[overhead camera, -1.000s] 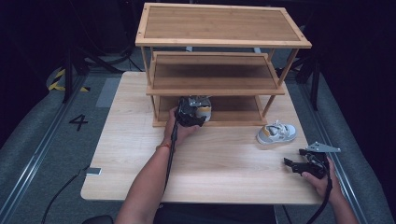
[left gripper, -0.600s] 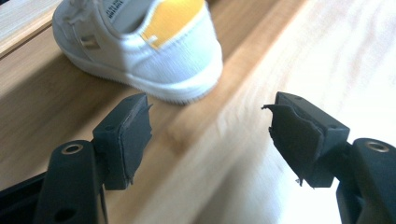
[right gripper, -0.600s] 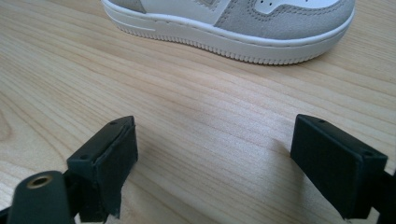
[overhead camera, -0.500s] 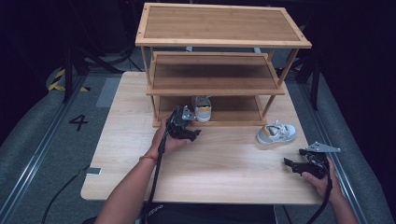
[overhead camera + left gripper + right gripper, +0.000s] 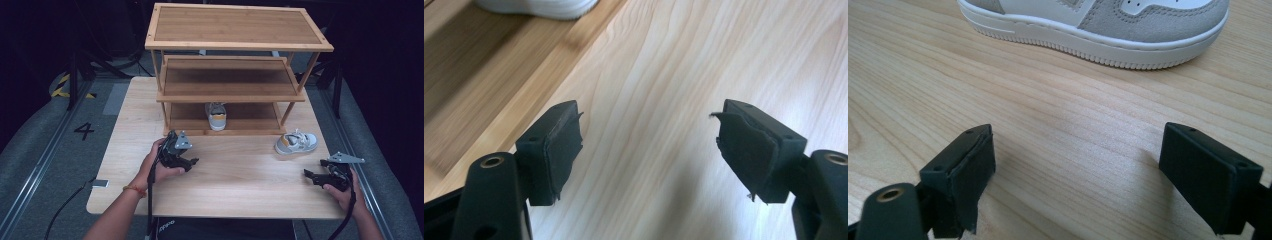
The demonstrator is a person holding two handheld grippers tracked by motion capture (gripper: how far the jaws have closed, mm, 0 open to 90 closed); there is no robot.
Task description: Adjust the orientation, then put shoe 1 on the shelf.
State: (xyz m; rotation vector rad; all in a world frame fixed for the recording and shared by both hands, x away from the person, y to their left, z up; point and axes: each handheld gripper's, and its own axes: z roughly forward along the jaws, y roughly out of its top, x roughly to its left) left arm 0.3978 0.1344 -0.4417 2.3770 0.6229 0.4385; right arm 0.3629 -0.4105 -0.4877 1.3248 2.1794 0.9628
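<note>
A grey and white shoe (image 5: 216,116) stands on the bottom board of the wooden rack (image 5: 235,45), toe toward me; its white sole (image 5: 534,7) edges the left gripper view. My left gripper (image 5: 186,156) (image 5: 649,125) is open and empty over the table, in front of the rack's left end. A second matching shoe (image 5: 296,142) (image 5: 1098,20) lies on the table right of the rack. My right gripper (image 5: 309,176) (image 5: 1078,150) rests open near the table's right front, a short way from that shoe, holding nothing.
The rack has three tiers; its middle shelf (image 5: 230,82) and top shelf are bare. The light wooden table (image 5: 240,195) stretches between the two grippers. A small white tag (image 5: 100,183) lies at the table's left front edge.
My left gripper let go of the shoe on the bottom shelf and drew back toward me and to the left. The right gripper stayed where it was.
</note>
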